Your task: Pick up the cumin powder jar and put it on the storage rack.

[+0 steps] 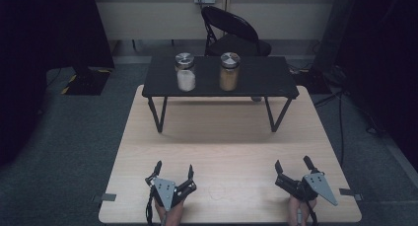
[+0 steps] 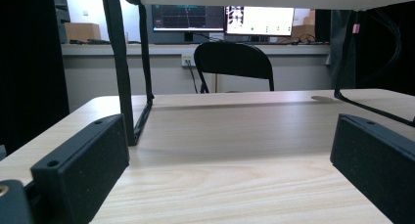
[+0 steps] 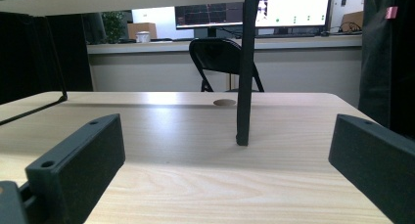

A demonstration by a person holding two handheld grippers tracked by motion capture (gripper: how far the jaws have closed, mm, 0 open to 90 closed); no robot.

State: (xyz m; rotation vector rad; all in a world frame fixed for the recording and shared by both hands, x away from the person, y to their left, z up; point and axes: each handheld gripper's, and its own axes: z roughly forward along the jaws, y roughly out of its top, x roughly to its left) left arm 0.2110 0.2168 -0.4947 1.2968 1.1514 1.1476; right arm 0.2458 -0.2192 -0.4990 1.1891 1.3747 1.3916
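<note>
High view: I hold the left gripper (image 1: 173, 172) at lower centre-left of the frame and the right gripper (image 1: 294, 166) at lower right, both low over the near edge of the table (image 1: 222, 137). Jaws of both stand wide apart with nothing between them; the left gripper view and the right gripper view confirm this, each showing bare wood between two black jaws.

The work items are two jars on the black shelf (image 1: 256, 80) in the upper middle of the frame, well apart from both grippers:
- White jar (image 1: 186, 72), left, about half full of white powder.
- Brown jar (image 1: 229, 71), right, nearly full of tan powder.

Both stand upright with metal lids on.

Handling, as I judge it: the walls look like glass, so rigid, smooth and breakable. The fuller brown jar is likely the heavier. I take hold on the body just below the lid, jaws level, to keep the jar from tipping or slipping.
</note>
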